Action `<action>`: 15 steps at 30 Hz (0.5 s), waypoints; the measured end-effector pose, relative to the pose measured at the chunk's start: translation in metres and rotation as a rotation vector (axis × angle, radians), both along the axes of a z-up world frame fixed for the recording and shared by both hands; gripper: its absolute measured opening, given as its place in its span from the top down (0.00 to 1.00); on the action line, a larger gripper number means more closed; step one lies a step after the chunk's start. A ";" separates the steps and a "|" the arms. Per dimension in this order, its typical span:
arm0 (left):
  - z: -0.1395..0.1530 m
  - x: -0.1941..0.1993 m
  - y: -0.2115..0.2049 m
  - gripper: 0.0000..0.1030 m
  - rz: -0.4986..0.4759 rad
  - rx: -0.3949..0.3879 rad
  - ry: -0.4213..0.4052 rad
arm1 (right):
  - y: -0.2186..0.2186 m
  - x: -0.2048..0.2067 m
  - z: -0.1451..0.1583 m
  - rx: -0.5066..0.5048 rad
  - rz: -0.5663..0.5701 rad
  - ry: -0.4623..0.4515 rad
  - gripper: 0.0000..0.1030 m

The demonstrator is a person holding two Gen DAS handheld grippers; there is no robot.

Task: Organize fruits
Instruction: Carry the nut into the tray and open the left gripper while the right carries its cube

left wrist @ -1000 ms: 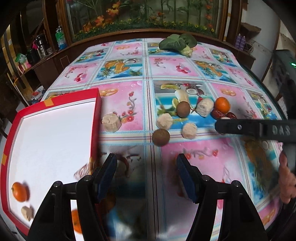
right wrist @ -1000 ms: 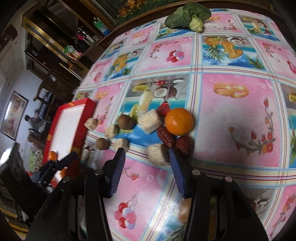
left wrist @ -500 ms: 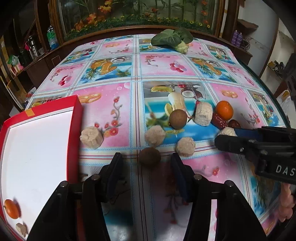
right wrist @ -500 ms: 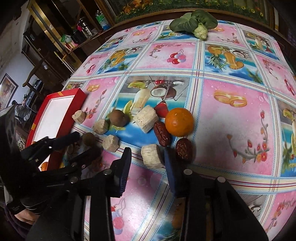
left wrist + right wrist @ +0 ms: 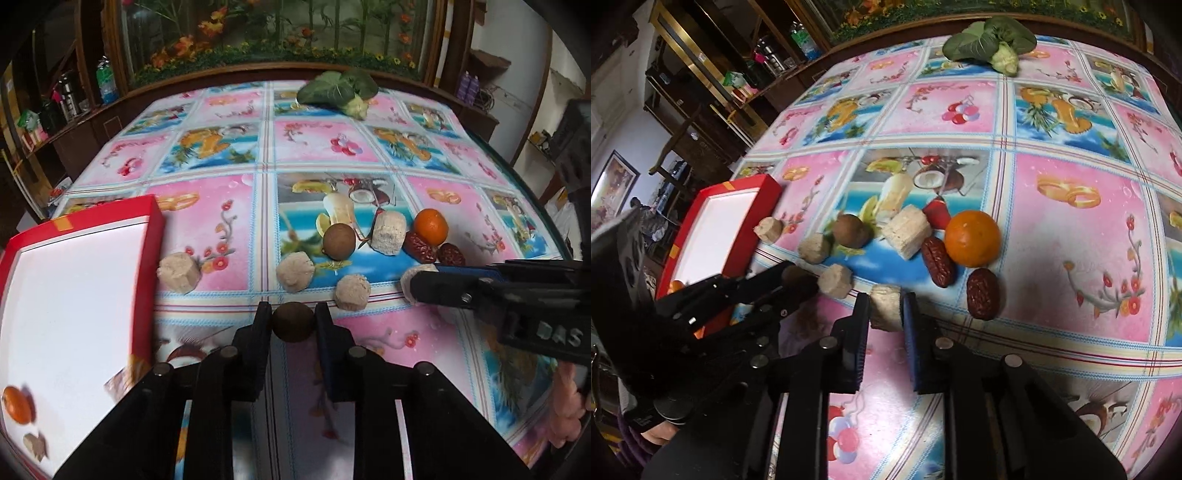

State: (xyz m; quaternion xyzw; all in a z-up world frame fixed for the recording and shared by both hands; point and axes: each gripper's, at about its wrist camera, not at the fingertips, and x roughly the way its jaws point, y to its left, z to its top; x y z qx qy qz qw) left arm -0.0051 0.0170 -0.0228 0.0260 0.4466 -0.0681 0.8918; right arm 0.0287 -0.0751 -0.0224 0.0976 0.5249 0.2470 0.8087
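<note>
Both hand-held grippers are locked on now: the left hand-held gripper (image 5: 293,325) has its pads pressed against a round brown fruit (image 5: 293,322) at the near edge of the cluster, and the right hand-held gripper (image 5: 885,306) is clamped on a pale cut chunk (image 5: 885,305), a stubby cylinder whose flat cut face looks up and away from the camera, its short axis tipped toward the far side. Everything sits on the counter (image 5: 207,221) under a pink and blue fruit-print cloth. Largest next, the red tray (image 5: 146,254) lies at the left, white inside, with a small orange (image 5: 16,404) and a brownish piece (image 5: 35,445) in its near corner. Far back rests a leafy green vegetable (image 5: 338,90), stem end pointing toward the right. In the cluster, an orange (image 5: 972,238) sits just beside two dark red dates: the longer date (image 5: 937,261) runs diagonally, long axis from far-left to near-right, and the second date (image 5: 983,293) lies nearly along the view, touching neither gripper. Another brown fruit (image 5: 339,242) sits beside a bigger pale block (image 5: 388,232), and three more pale chunks (image 5: 295,271) dot the cloth toward the tray.
</note>
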 end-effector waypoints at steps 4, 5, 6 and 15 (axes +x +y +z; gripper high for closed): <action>0.018 -0.026 0.009 0.78 0.016 -0.029 -0.060 | 0.000 0.000 0.001 0.013 -0.003 -0.006 0.81; 0.021 -0.031 0.012 0.78 0.020 -0.037 -0.069 | -0.001 -0.001 0.003 0.020 -0.002 -0.013 0.81; 0.026 -0.039 0.016 0.78 0.027 -0.051 -0.081 | -0.001 -0.002 0.005 0.028 0.001 -0.023 0.81; 0.045 -0.083 0.063 0.78 0.140 -0.084 -0.155 | 0.002 -0.012 0.024 0.154 0.024 -0.102 0.81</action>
